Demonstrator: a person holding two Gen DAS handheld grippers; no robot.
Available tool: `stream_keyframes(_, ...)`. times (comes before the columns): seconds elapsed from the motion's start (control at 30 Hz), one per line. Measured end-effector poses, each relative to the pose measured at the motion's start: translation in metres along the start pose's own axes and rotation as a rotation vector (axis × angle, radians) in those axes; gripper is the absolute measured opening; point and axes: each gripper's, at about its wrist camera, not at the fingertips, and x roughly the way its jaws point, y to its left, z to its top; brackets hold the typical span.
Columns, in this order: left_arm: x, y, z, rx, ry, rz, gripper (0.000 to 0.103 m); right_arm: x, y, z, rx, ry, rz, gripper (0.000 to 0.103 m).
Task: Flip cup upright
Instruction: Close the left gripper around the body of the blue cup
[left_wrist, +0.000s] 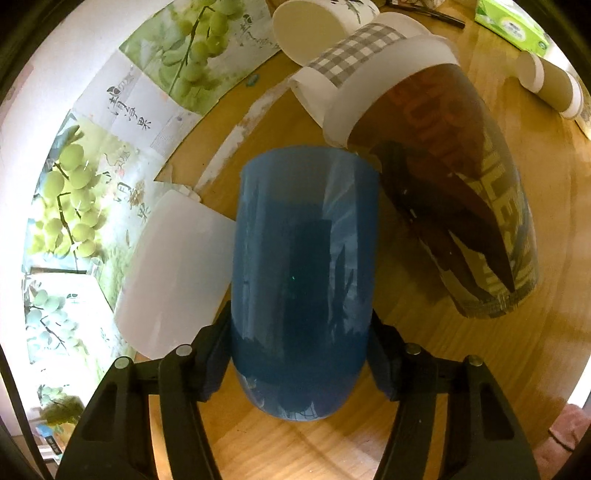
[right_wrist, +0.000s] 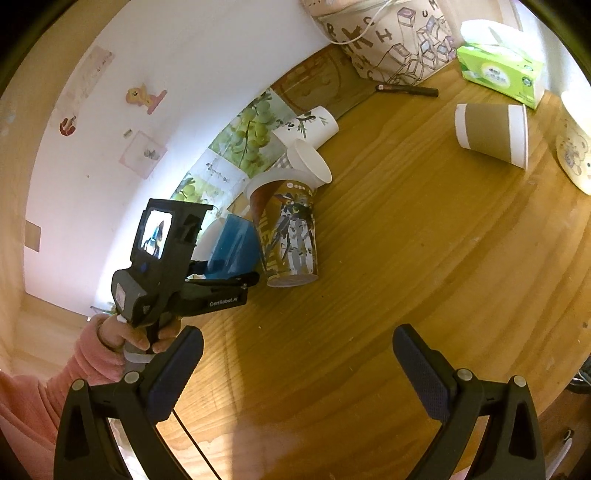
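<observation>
Both grippers differ: left gripper (left_wrist: 299, 354) clamps the blue cup (left_wrist: 303, 280); right gripper (right_wrist: 297, 369) gapes wide, empty.

Both views are running warm and yellowish, moderately lit. Fisheye distortion is bending everything hard toward the edges; black vignette is eating the corners. Left wrist view: wall (left_wrist: 44, 110) up and left of the left gripper (left_wrist: 299, 354) is blowing out to white, and the white cup (left_wrist: 173, 273) just left of its fingers is clipping too. Blue cup (left_wrist: 303, 277) between the fingers is throwing glossy streak reflections. Brown cup (left_wrist: 454, 206) up-right is casting a soft shadow on the table (left_wrist: 480, 369). Right wrist view: tabletop ahead of the right gripper (right_wrist: 295, 373) is showing faint sheen, edges are smearing soft, the near fingers are slightly out of focus.
</observation>
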Motion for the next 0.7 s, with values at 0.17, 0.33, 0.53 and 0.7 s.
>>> stream_keyframes(0.17, 0.004, 0.003, 0.004, -0.010, 0.028, 0.011, 0.066, -0.007, -0.003, -0.003, -0.001, -0.011, 0.008, 0.103)
stream_keyframes(0.33, -0.002, -0.008, 0.011, -0.024, 0.048, 0.030, 0.066, -0.011, -0.007, -0.003, -0.003, -0.011, 0.018, 0.103)
stream_keyframes(0.53, -0.010, -0.007, 0.012, -0.075, 0.082, 0.046, 0.066, -0.016, -0.012, 0.000, -0.019, 0.003, 0.036, 0.103)
stream_keyframes(0.7, -0.020, -0.006, 0.005, -0.163, 0.122, 0.020, 0.066, -0.022, -0.011, 0.003, -0.060, 0.019, 0.052, 0.103)
